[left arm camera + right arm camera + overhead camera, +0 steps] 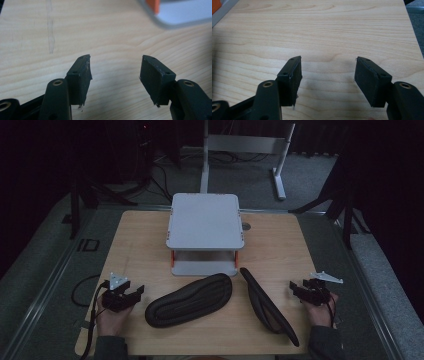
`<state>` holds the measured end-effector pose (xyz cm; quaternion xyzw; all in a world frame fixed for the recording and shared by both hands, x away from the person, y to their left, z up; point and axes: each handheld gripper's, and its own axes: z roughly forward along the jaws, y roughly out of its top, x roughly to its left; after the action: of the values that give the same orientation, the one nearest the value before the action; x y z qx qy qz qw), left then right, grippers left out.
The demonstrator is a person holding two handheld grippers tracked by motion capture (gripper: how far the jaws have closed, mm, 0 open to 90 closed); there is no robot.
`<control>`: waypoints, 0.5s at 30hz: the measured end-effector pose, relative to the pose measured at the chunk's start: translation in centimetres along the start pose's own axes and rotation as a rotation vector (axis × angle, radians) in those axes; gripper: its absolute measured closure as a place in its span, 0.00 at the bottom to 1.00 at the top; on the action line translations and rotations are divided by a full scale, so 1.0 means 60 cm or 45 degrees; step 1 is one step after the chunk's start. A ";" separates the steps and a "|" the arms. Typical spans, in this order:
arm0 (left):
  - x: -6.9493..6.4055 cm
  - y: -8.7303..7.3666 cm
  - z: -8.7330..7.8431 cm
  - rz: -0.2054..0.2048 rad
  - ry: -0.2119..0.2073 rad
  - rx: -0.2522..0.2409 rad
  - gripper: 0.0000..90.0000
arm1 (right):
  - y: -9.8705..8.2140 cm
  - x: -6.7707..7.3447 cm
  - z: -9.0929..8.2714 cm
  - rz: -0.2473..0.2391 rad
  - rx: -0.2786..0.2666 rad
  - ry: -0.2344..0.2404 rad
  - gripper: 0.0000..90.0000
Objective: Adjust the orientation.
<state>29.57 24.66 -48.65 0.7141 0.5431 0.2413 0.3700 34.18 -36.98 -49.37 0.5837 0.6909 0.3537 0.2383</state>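
Though near the insoles (190, 300), both claws (134, 293) (296, 289) wide apart, empty.

We see a matt pale wood-grain table (140, 235), two ribbed black rubbery-looking insoles (190, 300), and a smooth grey plastic-looking stand (205, 220).

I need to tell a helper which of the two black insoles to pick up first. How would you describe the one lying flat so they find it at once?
Start at the grey two-tier stand in the middle of the wooden table. Just in front of its lower shelf, slightly left, lies the flat insole, its broad ribbed face upward. Its neighbour, the other insole to the right, stands on edge and looks like a thin curved strip.
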 end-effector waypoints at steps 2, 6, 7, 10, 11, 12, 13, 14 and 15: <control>-0.005 0.006 -0.009 0.004 -0.025 -0.032 0.47 | 0.000 0.000 -0.001 0.003 -0.001 -0.001 0.43; -0.019 0.031 -0.036 0.003 -0.102 -0.089 0.47 | -0.001 0.001 -0.002 0.005 -0.006 -0.002 0.43; -0.023 0.038 -0.042 0.009 -0.117 -0.097 0.47 | -0.001 0.001 -0.002 0.005 -0.006 -0.002 0.43; -0.039 0.060 -0.056 0.027 -0.192 -0.119 0.47 | -0.001 0.002 -0.002 0.000 -0.004 -0.003 0.42; -0.045 0.066 -0.060 0.035 -0.226 -0.126 0.47 | -0.001 0.003 -0.001 -0.001 -0.002 -0.003 0.42; -0.053 0.072 -0.061 0.045 -0.264 -0.126 0.46 | -0.001 0.003 -0.001 0.000 -0.001 -0.002 0.42; -0.053 0.072 -0.061 0.045 -0.264 -0.126 0.45 | -0.001 0.003 0.000 0.000 0.001 -0.002 0.42; -0.062 0.078 -0.060 0.053 -0.315 -0.116 0.44 | -0.001 0.003 0.000 -0.002 0.001 -0.002 0.42; -0.072 0.081 -0.056 0.078 -0.366 -0.099 0.43 | -0.001 0.003 0.000 -0.003 0.001 -0.001 0.42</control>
<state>28.68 20.75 -42.47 0.7427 0.4527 0.1686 0.4637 34.09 -36.83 -49.40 0.5833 0.6916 0.3527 0.2388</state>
